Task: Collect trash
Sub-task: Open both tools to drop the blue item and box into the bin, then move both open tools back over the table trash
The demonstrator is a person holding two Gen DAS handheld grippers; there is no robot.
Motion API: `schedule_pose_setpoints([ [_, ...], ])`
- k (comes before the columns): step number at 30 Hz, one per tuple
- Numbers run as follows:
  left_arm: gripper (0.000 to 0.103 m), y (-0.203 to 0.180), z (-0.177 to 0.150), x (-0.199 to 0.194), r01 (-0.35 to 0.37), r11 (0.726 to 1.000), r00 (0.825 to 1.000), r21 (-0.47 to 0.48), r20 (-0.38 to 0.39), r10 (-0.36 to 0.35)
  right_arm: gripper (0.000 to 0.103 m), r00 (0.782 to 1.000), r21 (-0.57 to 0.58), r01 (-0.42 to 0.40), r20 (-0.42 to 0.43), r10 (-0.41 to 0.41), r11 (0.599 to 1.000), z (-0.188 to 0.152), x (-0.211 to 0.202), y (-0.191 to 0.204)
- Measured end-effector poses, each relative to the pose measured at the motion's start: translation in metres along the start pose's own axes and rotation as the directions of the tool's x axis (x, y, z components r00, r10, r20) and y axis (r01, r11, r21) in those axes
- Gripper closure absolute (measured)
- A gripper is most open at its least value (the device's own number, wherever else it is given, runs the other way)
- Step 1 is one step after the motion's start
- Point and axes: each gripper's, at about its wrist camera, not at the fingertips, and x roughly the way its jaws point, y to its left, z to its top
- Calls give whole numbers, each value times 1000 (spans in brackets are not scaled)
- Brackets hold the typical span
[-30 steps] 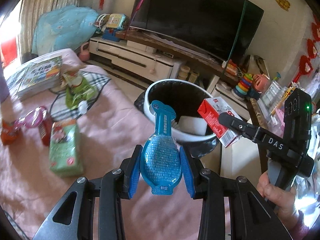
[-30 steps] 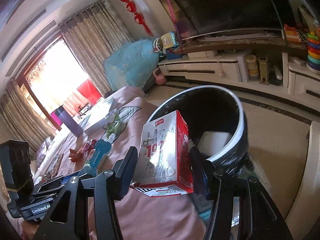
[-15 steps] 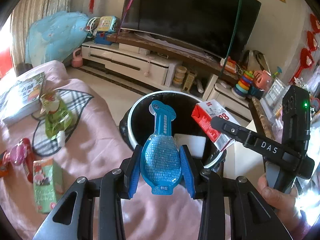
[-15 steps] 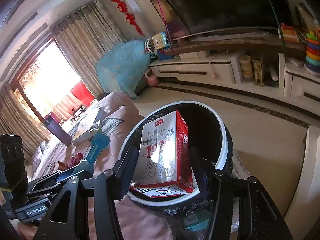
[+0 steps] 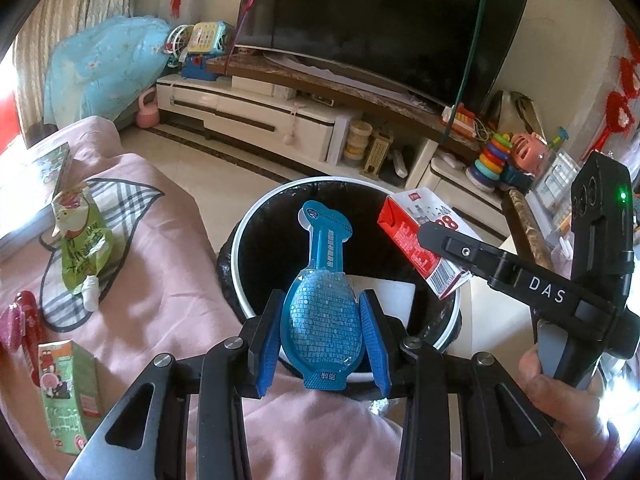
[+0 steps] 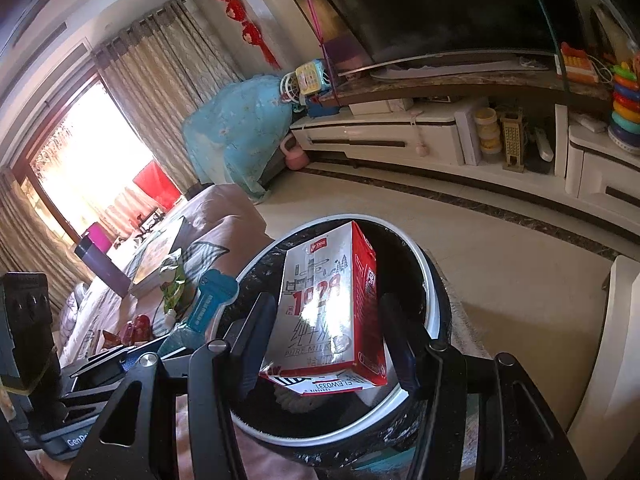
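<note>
Left gripper (image 5: pixel 325 334): I'm pinching the blue plastic sachet (image 5: pixel 322 304), rim of the round white-rimmed black bin (image 5: pixel 256 216) beneath; early release drops it outside.
Right gripper (image 6: pixel 328 344): clamps red-and-white milk carton (image 6: pixel 328 304) above bin; could clip rim.

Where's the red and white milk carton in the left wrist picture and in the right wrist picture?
Left wrist: the milk carton is right of centre, above the bin's right rim, clamped in the right gripper.
Right wrist: the carton is at centre, between that gripper's fingers.
Shared landmark: the white-rimmed trash bin, under the carton in both.
</note>
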Motion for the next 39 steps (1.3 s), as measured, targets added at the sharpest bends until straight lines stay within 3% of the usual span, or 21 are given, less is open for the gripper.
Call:
schedule_pose_setpoints([
  [2,66,0,2,2,5,1000,1000,-7,-2,-5,48,1000,3,3,-4,-3,1000,2,3,-1],
  [6,39,1,1,0,-7,1000,1000,-31,3,7,40,1000,30,1,-10,-1,1000,5,6,-7],
  [9,37,4,-3,-4,-7,999,1000,-48,6,8,24,1000,41,-8,-2,8,999,5,4,-8],
  [11,37,9,-9,-9,-8,998,1000,-66,9,9,22,1000,46,-19,6,19,999,3,1,-7],
  [16,31,25,-33,-35,-7,993,999,-116,38,12,4,999,45,-42,31,40,998,-4,-12,3],
  [28,30,66,-93,-114,-60,980,993,-191,90,78,2,993,-23,-112,23,112,993,-45,-22,63],
  [39,30,116,-142,-172,-152,940,977,-305,95,189,2,980,-74,-190,-78,184,979,-91,-4,117],
])
